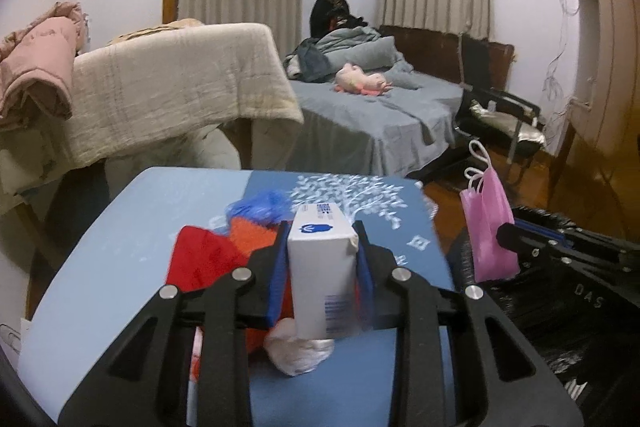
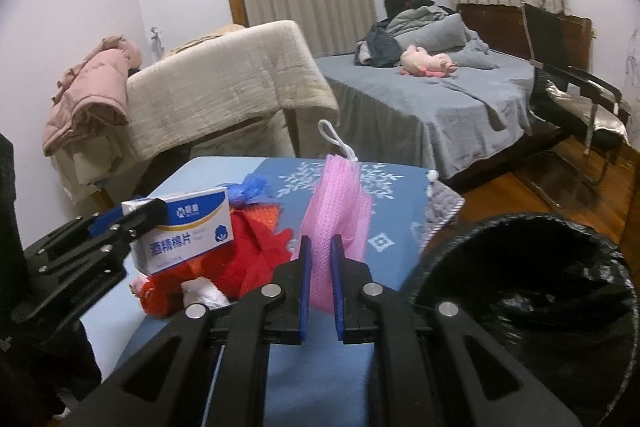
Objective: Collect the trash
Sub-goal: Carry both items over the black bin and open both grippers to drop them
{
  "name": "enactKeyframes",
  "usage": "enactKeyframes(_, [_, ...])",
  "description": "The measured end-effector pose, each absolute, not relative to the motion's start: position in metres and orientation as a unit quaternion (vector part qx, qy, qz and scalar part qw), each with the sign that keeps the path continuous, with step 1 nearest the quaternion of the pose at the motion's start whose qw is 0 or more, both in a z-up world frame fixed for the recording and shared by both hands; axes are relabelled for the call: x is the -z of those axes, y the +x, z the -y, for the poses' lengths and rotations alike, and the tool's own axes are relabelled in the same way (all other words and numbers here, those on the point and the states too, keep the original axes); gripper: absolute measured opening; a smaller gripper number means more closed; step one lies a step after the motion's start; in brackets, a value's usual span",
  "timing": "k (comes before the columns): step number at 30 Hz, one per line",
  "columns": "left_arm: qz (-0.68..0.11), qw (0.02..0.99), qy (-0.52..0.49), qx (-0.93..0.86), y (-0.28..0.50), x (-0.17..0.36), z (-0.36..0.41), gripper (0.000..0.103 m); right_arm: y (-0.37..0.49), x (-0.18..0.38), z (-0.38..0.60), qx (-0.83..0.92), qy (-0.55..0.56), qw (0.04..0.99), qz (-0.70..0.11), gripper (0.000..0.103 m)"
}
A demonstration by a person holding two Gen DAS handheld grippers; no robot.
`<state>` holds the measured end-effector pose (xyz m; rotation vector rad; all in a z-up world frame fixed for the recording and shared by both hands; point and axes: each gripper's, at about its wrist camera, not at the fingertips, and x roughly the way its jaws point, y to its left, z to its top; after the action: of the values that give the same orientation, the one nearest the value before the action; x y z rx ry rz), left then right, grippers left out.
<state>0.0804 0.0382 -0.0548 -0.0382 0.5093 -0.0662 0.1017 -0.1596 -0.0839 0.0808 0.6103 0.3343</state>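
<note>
1. Left gripper [image 1: 322, 263] jaws clamp the alcohol-pad box [image 1: 320, 267] above the tabletop [image 1: 120, 247]; light, crushable card, hold flat sides.
2. Right gripper [image 2: 320, 283] jaws pinch the pink face mask [image 2: 340, 211], limp, near the black-lined bin [image 2: 520, 267].

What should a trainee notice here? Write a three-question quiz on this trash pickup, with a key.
1. True or false: the left gripper is shut on the white cardboard box with blue print.
2. Which item does the right gripper hold? A) a red cloth B) the pink pleated face mask C) a blue bag
3. Fill in: the black-lined trash bin stands off the ____ edge of the blue patterned table, as the right wrist view shows it.

Key: 1 true; 2 B; 3 right.
</note>
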Motion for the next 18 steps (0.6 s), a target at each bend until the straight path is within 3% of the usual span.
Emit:
enactKeyframes(7, [-0.235,0.967,-0.015,0.093,0.079,0.039,0.006,0.029,0.088,0.075,0.209,-0.110,0.047,0.949,-0.291,0.010])
enactKeyframes(18, [-0.260,0.948,-0.002,0.185,0.096,0.056,0.089,0.029,0.071,0.088,0.283,-0.015,0.062,0.950,-0.305,0.010])
